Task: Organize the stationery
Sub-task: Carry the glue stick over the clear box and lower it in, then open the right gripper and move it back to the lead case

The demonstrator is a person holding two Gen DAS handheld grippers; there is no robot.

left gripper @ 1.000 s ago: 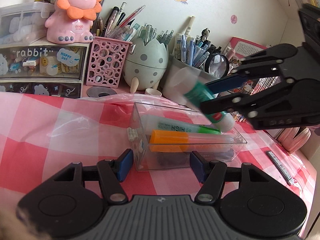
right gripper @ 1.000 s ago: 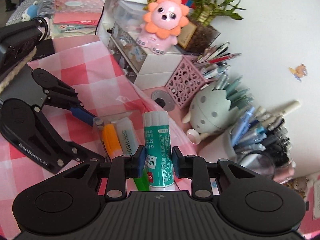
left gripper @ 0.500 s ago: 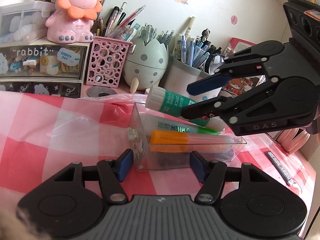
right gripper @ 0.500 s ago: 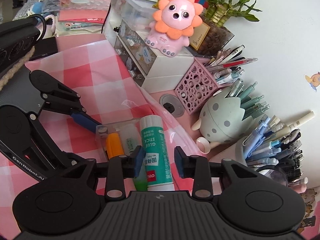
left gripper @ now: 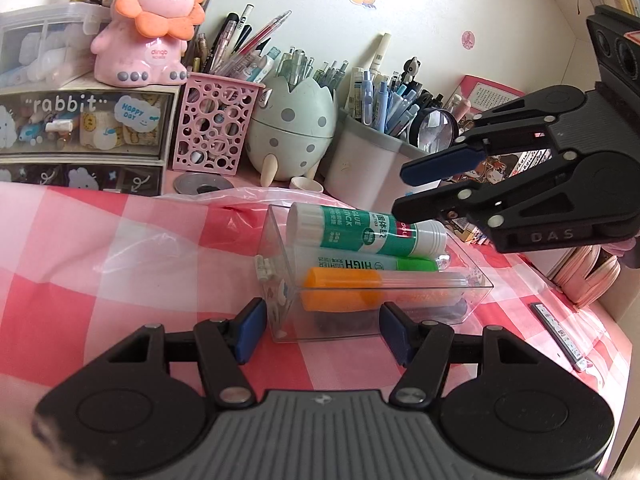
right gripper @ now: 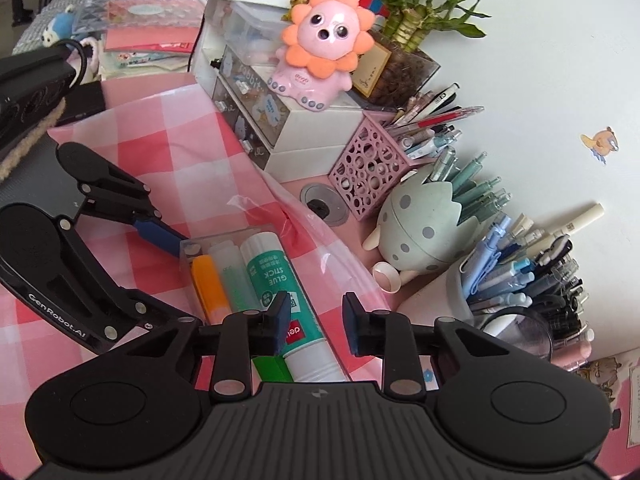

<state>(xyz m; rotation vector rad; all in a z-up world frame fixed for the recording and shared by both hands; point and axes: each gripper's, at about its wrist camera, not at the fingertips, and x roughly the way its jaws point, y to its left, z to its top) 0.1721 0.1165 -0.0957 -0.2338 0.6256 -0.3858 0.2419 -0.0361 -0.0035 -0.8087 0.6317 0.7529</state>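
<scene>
We clamp clear box (left gripper: 372,304) in left gripper (left gripper: 320,326). Glue stick (right gripper: 280,292) lies in box, 12 o'clock end capped. Our right gripper (right gripper: 316,322), jaws just closing, grasps nothing.

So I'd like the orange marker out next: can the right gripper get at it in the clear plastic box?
Probably yes: the box is open-topped and the orange marker lies exposed at its near side, beside the green highlighter and glue stick. The right gripper hovers open above.

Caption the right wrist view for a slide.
Glue stick laid in the clear box beside highlighters; right gripper open above it.
</scene>
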